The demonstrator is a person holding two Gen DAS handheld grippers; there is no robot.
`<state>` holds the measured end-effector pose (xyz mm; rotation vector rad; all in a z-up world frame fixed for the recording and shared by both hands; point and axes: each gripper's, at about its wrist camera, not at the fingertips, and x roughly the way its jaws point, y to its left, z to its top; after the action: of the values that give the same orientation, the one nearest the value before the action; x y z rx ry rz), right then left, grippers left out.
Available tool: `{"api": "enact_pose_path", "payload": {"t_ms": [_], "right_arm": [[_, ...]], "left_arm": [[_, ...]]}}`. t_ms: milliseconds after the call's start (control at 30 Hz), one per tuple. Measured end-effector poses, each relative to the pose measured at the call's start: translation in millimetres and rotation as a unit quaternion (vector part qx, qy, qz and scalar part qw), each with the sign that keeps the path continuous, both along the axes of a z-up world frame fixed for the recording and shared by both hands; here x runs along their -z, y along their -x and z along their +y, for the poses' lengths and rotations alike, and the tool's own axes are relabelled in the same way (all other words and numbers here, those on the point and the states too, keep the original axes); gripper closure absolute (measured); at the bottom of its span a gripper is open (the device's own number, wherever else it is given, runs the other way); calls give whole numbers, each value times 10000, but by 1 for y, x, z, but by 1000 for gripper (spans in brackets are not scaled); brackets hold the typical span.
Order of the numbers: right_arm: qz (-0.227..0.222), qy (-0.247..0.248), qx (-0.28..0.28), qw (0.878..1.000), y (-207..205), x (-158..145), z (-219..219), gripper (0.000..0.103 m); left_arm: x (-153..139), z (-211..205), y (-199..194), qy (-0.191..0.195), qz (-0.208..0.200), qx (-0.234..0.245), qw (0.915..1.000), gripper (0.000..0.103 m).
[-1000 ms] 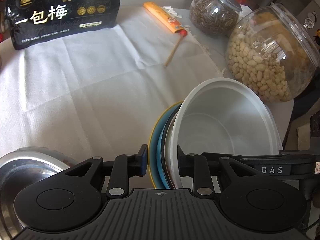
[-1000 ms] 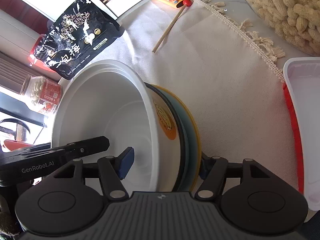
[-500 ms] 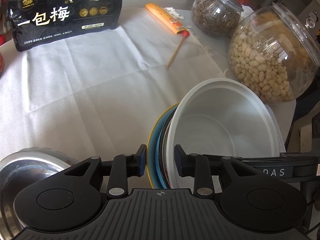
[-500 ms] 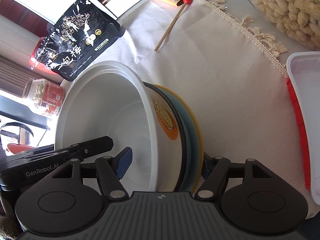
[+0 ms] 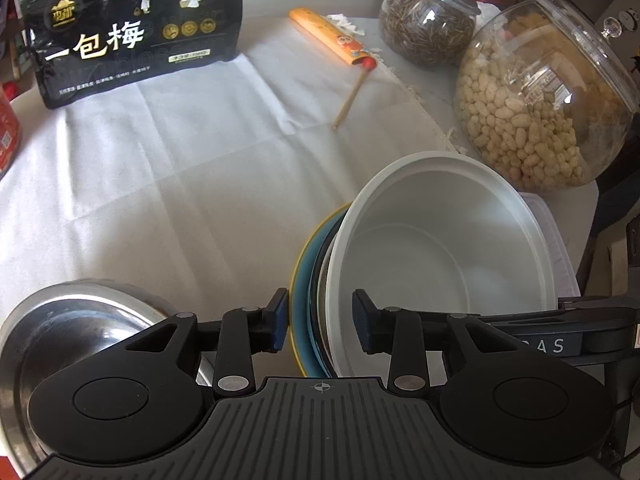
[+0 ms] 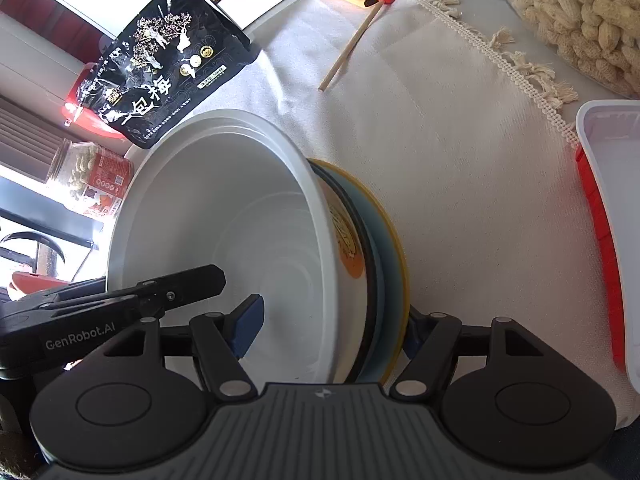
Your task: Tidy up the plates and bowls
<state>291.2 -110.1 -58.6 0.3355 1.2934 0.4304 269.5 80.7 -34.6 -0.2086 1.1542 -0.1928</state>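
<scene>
A stack of a white plastic bowl (image 5: 440,256), a dark-rimmed dish and a blue plate with a yellow rim (image 5: 302,280) is held on edge above the white cloth. My left gripper (image 5: 322,320) is shut on the stack's rim from one side. My right gripper (image 6: 332,328) is shut on the same stack (image 6: 240,232) from the opposite side, one pad inside the bowl, one behind the yellow-rimmed plate (image 6: 394,240). A steel bowl (image 5: 60,332) sits at the lower left in the left wrist view.
A black snack bag (image 5: 132,28) stands at the back. An orange packet and a wooden stick (image 5: 352,92) lie on the cloth. Two glass jars (image 5: 536,108) stand at right. A red-and-white container (image 6: 608,240) lies at the right edge.
The left gripper's view has shifted slightly with the stack; the left jaws closed a little on the rim. The right gripper keeps its hold.
</scene>
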Motion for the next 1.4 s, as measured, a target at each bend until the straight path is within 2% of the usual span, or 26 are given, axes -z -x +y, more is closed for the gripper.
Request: {"api": "enact_pose_path", "payload": {"t_ms": [367, 500, 567, 667, 767, 867, 933, 1000, 1067, 1133, 1233, 1300, 1333, 1400], "right_arm": [[280, -75, -228, 9993, 27, 0, -1, 33], [128, 9, -276, 9995, 29, 1, 0, 33], [-101, 139, -359, 9992, 31, 0, 4, 33], [-420, 271, -381, 9980, 35, -3, 8, 33], [-520, 21, -347, 9980, 35, -2, -1, 33], [-816, -58, -363, 9960, 34, -7, -10, 33], [-1017, -20, -411, 9940, 31, -9, -13, 33], [-1381, 51, -556, 9888, 31, -15, -14, 33], [-1772, 109, -700, 9816, 34, -21, -15, 33], [-2079, 152, -788, 9748, 38, -27, -17, 33], [-2322, 161, -865, 9687, 39, -32, -20, 32], [-2438, 102, -701, 9672, 38, -32, -23, 32], [-2454, 43, -550, 9678, 37, -31, -26, 31], [-2239, -106, -669, 9723, 32, -27, -27, 31]], "left_arm": [[-5, 5, 26, 126, 71, 91, 9999, 66], [-5, 2, 28, 83, -21, 104, 9999, 66], [-3, 3, 27, 31, 4, 55, 10000, 66], [-4, 11, 29, 223, 15, 36, 9997, 67], [-11, 27, 37, 621, -69, -331, 9975, 68], [-22, 33, 53, 952, -269, -681, 9928, 68], [-31, 32, 66, 919, -505, -975, 9897, 69], [-43, 29, 83, 796, -930, -1275, 9843, 69], [-55, 26, 103, 707, -1448, -1608, 9737, 69], [-59, 21, 116, 649, -1663, -1855, 9663, 69], [-57, 11, 121, 420, -1532, -2102, 9647, 69], [-51, 4, 117, 284, -1381, -2191, 9655, 69], [-46, 2, 115, 297, -1295, -2246, 9654, 69], [-36, 1, 114, 374, -1136, -2309, 9656, 68]]}}
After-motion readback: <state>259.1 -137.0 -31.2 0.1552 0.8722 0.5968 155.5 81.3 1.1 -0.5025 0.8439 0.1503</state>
